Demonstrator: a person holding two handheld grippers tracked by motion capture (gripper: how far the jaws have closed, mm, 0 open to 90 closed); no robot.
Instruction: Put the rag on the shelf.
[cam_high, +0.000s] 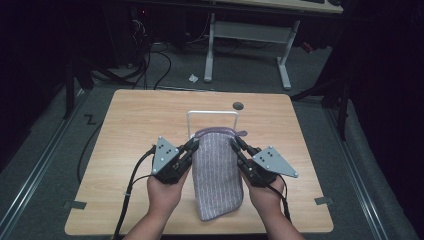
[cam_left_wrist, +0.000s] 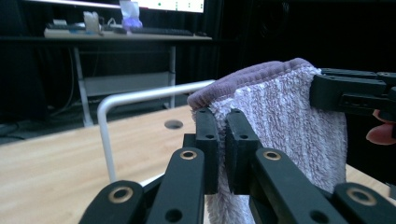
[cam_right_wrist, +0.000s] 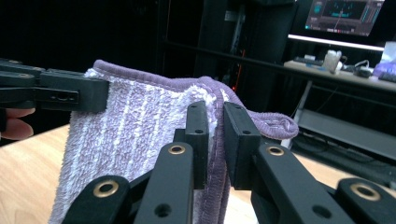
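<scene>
While our left gripper has its jaws pinched on the near-left top corner of the towel and our right gripper has its jaws pinched on the top right corner, we hold the towel up between them, its lower end trailing on the worktop, just in front of the rack. We judge the step to be carrying it to hang; next we need to clear the bar and drape it evenly. Nothing else blocks us.
</scene>
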